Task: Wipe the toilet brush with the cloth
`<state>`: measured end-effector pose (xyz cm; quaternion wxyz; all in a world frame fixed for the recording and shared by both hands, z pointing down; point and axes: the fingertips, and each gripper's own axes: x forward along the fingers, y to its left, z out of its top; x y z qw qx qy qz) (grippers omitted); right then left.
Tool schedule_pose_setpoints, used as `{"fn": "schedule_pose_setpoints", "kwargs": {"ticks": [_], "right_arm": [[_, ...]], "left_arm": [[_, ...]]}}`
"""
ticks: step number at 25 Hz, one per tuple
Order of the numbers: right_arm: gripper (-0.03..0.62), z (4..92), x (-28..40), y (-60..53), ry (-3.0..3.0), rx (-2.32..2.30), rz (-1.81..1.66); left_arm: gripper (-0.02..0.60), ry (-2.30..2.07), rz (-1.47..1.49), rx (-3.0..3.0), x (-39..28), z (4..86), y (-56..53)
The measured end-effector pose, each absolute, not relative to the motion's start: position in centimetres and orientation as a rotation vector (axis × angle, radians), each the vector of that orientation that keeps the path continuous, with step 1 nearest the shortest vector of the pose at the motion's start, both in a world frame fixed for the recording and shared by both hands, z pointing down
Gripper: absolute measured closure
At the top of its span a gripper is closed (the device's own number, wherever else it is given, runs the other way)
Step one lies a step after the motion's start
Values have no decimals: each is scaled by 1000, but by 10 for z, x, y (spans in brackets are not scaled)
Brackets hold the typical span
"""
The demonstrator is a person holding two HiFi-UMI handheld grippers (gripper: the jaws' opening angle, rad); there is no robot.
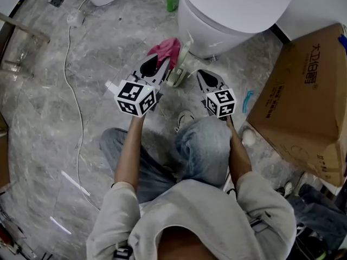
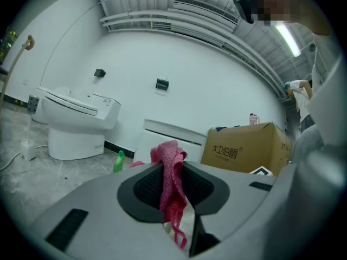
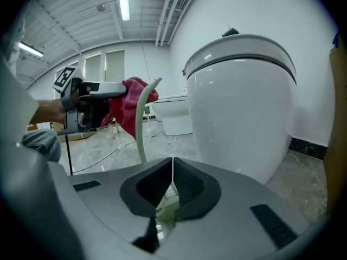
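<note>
Now left claw (image 2: pixel 172 173) clamps cloth (image 2: pixel 167 151); right claw (image 3: pixel 172 164) pinches toilet brush (image 3: pixel 142 129), handle upright.

Bare industrial room, toilet (image 1: pixel 227 15), marbled floor (image 1: pixel 43 107)

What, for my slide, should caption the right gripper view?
Right tool grips the green toilet brush; left tool holds the pink cloth at its handle, beside a toilet.
</note>
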<state>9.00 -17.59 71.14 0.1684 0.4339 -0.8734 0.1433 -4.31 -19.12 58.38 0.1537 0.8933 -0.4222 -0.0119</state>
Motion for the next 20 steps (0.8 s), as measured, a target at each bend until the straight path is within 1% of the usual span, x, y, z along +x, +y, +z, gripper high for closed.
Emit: {"fn": "schedule_pose_setpoints", "kwargs": {"ticks": [20], "right_arm": [[562,730,107,-171,-2445,1252,435]], "left_arm": [[488,-1172,133,2333,-37,702,-160]]}}
